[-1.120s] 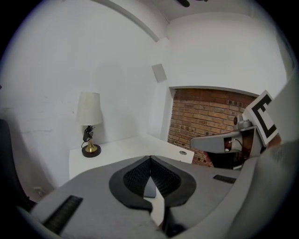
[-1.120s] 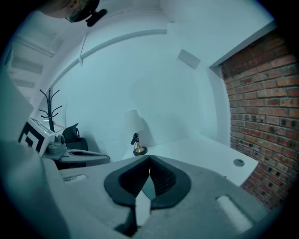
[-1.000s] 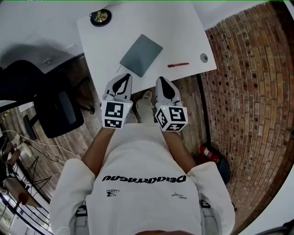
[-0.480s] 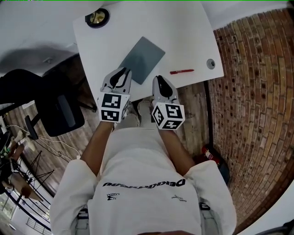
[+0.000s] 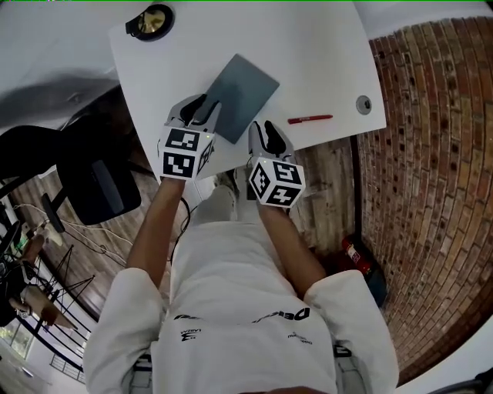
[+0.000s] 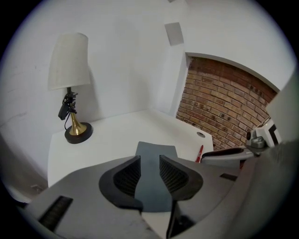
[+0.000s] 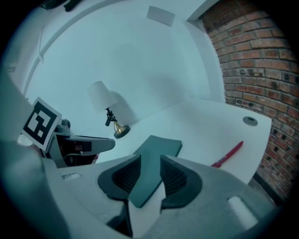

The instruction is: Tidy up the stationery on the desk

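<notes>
Two grippers, one grey notebook (image 5: 245,91), one red pen (image 5: 310,119), on a white surface (image 5: 308,54).
Left gripper (image 5: 199,108) at the notebook's lower-left edge, right gripper (image 5: 263,131) just below it; both sets of fingers apart, just been opening, nothing between them. Notebook flat at upper centre; pen right of it, apart. Table lamp (image 5: 152,19) at upper left.

White rectangular desk (image 5: 308,61), flat slate-grey notebook (image 5: 243,92) skewed near its front edge, slim red pen (image 5: 310,119) along that edge, round grey grommet (image 5: 363,104) at front right corner, brass-footed lamp (image 5: 150,21) at far left corner
</notes>
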`<state>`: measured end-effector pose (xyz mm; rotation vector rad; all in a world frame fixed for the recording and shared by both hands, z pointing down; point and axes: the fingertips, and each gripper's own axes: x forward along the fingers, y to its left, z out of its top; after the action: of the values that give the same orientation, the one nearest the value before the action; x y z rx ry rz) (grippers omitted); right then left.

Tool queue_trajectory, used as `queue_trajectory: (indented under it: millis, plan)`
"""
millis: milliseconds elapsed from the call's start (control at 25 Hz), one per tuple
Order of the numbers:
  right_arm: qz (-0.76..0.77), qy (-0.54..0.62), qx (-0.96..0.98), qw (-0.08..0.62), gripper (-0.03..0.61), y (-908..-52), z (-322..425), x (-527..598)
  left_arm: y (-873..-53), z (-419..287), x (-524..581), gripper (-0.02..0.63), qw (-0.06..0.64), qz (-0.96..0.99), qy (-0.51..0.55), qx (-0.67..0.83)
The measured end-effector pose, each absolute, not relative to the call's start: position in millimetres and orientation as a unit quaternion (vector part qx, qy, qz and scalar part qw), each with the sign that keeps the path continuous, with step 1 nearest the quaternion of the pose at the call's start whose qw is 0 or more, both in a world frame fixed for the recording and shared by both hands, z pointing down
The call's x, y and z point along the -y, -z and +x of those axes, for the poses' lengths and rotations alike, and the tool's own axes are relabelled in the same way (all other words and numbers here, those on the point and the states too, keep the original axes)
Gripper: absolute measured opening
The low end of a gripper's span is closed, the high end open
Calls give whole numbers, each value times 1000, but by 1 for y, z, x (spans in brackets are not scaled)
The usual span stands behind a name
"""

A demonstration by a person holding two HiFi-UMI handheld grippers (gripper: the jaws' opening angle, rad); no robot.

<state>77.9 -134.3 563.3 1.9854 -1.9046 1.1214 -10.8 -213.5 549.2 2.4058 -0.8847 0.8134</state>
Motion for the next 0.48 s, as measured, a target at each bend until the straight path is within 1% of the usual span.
queue_trajectory:
  millis: [120,480]
  plan:
    - [664,-401,625,84,138,-582,81,141,-565,-9,224,129,228,868,-308,315]
    - [658,-443,598,114,156,-625,82,150,-619,-3,244,156,252,850,-359,291]
